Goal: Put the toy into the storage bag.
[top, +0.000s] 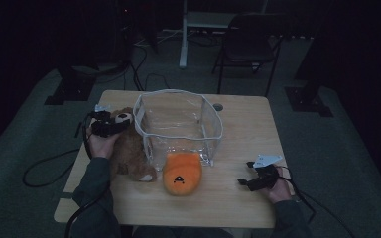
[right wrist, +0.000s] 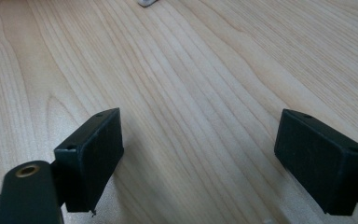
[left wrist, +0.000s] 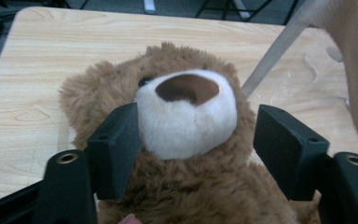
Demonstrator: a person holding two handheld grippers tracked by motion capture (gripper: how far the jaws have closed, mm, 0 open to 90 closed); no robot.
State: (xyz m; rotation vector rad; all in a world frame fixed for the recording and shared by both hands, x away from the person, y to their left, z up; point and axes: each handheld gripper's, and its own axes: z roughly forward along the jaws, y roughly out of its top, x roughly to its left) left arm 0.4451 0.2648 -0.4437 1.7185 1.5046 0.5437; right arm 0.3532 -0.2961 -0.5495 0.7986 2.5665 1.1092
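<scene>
Wooden table point(top: 238, 198), dim room. Near left edge: brown teddy bear point(top: 129, 144) lying lengthwise, head toward far edge, left gripper point(left wrist: 193, 140) jaws apart around its muzzle. Touching: clear bag point(top: 178, 124), orange plush point(top: 182, 173). Near right edge: right gripper point(right wrist: 200, 158), jaws wide, empty.

The high view is dim and underexposed; the room behind the table point(top: 238, 193) falls to near black toward the upper corners. The clear bag point(top: 178, 124) carries faint glints. Both gripper views are brighter and evenly lit. The teddy bear point(left wrist: 186, 140) appears slightly soft. Shadows under the right gripper point(right wrist: 200, 154) are weak and diffuse.
</scene>
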